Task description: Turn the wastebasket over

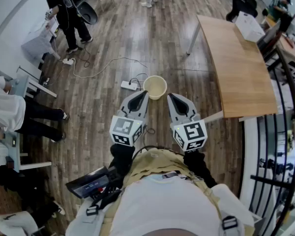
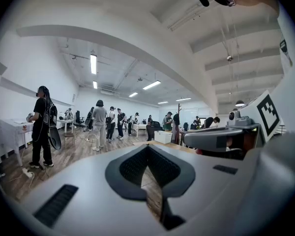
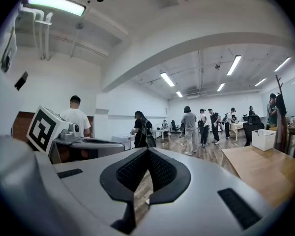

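Observation:
In the head view a cream wastebasket (image 1: pixel 155 87) stands upright on the wood floor, its round mouth facing up. My left gripper (image 1: pixel 144 93) and right gripper (image 1: pixel 170 96) are held side by side just short of it, one on each side of its near rim, neither touching it. Both are shut with nothing between the jaws. In the left gripper view the left gripper (image 2: pixel 147 147) has its jaws together, and the right gripper (image 2: pixel 221 137) shows alongside. The right gripper view shows the right gripper (image 3: pixel 148 150) closed and the left gripper (image 3: pixel 83 146) beside it. Neither gripper view shows the basket.
A white power strip (image 1: pixel 129 85) with a trailing cable lies just left of the basket. A long wooden table (image 1: pixel 241 63) stands to the right, with a black railing (image 1: pixel 290 107) beyond it. People stand at the left and far side of the room.

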`<action>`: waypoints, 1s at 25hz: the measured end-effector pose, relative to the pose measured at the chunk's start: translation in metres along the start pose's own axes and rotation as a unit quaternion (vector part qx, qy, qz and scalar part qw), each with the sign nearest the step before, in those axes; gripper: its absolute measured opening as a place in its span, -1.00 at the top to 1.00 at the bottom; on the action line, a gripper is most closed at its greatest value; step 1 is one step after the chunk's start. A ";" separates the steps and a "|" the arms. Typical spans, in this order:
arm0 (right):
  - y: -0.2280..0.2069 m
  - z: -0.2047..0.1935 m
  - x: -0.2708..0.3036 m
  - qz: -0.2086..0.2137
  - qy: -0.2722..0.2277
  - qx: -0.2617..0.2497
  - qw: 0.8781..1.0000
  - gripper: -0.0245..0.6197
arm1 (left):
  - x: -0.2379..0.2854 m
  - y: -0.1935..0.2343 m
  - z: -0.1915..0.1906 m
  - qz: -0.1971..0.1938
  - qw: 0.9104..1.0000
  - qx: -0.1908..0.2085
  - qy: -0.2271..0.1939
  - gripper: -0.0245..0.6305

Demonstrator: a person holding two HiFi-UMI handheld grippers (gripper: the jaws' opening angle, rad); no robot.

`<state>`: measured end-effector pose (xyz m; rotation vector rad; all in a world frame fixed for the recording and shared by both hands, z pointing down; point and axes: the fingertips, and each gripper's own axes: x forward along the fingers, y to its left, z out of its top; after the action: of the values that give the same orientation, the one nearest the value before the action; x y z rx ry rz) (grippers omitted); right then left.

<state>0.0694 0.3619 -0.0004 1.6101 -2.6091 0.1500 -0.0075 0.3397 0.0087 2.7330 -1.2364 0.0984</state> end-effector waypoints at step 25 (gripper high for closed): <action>-0.002 -0.006 -0.011 0.007 0.001 0.009 1.000 0.86 | 0.000 -0.007 -0.011 0.021 1.000 -0.005 0.016 0.92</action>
<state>0.0760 0.3713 0.0040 1.5977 -2.6257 0.1774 -0.0028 0.3458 0.0185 2.6866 -1.2824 0.1382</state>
